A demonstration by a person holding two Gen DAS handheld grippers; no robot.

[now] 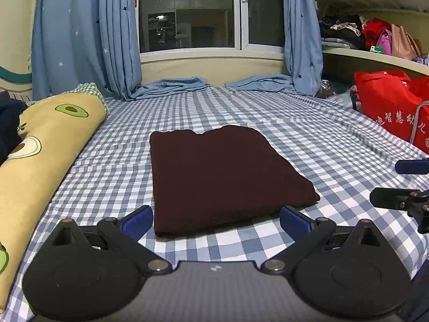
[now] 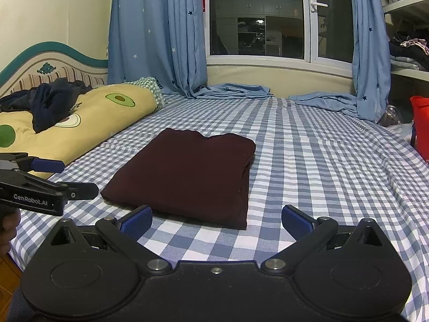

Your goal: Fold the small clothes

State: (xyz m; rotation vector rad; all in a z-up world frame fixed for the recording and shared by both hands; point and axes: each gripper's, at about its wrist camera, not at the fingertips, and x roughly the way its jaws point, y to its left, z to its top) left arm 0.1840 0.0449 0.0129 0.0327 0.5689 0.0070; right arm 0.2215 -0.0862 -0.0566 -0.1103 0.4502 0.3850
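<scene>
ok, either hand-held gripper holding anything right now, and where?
Nothing is held. The left hand-held gripper and right hand-held gripper are both open, short of the folded maroon garment lying on the bed.

both wrists low, near, facing window | share bed (image 1: pixel 308 139), likely headboard-side

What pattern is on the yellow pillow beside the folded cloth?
Avocado halves on pale yellow pillow, clearest in the right wrist view.

Black gripper (image 1: pixel 215 218) frames, blue fingers (image 1: pixel 136 221), silver screws.
</scene>
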